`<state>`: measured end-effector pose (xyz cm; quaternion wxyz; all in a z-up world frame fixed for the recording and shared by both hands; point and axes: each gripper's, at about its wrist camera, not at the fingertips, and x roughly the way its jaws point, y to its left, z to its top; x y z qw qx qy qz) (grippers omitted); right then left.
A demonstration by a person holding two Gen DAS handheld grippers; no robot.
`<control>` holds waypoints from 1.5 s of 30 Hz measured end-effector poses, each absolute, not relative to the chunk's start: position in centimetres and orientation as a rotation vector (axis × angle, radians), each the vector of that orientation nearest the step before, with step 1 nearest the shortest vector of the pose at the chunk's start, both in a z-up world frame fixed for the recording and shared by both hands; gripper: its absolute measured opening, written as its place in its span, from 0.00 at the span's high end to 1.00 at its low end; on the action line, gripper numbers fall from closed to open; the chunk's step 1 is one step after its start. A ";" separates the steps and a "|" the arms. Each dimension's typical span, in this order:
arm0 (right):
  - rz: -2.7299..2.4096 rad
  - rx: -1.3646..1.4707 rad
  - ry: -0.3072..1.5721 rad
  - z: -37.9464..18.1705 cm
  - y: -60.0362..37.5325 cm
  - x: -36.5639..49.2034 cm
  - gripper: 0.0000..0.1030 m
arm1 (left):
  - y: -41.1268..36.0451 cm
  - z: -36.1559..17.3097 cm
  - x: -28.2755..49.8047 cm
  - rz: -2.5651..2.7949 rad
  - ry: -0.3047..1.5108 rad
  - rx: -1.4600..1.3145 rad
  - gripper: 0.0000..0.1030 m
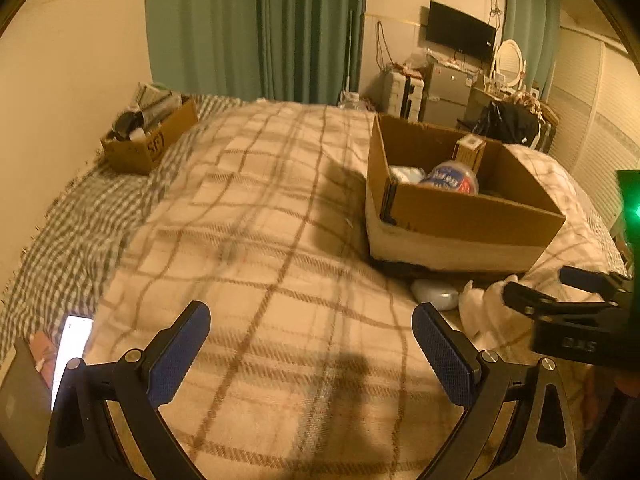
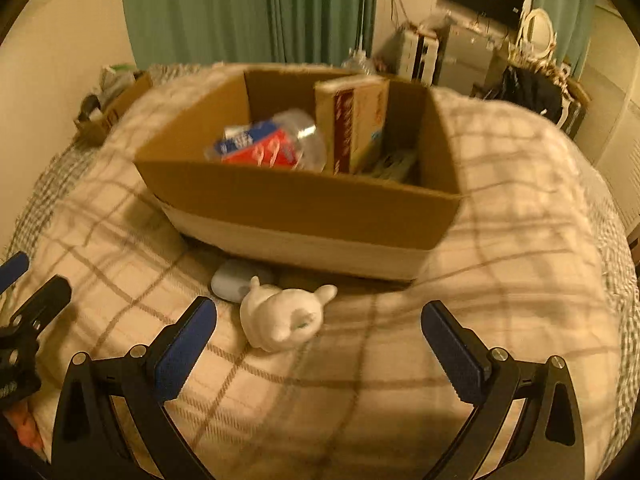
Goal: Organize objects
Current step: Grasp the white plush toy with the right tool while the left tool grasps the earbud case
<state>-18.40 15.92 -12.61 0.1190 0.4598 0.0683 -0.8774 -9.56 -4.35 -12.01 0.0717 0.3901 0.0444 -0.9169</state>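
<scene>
A large open cardboard box (image 2: 304, 204) stands on the plaid blanket (image 2: 500, 240); it also shows in the left wrist view (image 1: 472, 216). Inside lie a clear bottle with a red and blue label (image 2: 268, 146) and an upright brown carton (image 2: 354, 124). In front of the box lie a white plush toy (image 2: 284, 318) and a pale blue case (image 2: 232, 284). My right gripper (image 2: 318, 340) is open and empty, just short of the toy. My left gripper (image 1: 312, 344) is open and empty over bare blanket, left of the toy (image 1: 484, 308).
A smaller cardboard box (image 1: 148, 140) full of items sits at the bed's far left by the wall. A lit phone (image 1: 72, 344) lies at the near left edge. Green curtains (image 1: 256, 28), a TV (image 1: 460, 30) and cluttered furniture stand beyond the bed.
</scene>
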 end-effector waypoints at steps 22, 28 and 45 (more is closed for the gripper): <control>-2.687 1.221 0.230 -8.3 20.5 -15.8 0.60 | 0.4 -11.6 -11.9 -2.791 0.096 1.293 0.00; -2.802 1.125 0.345 -4.7 23.1 -17.8 0.60 | 3.9 -11.5 -15.9 -2.802 0.042 1.302 0.00; -2.682 1.246 0.203 -10.5 24.7 -18.8 0.60 | 8.1 -20.7 -20.5 -2.697 -0.049 1.573 0.39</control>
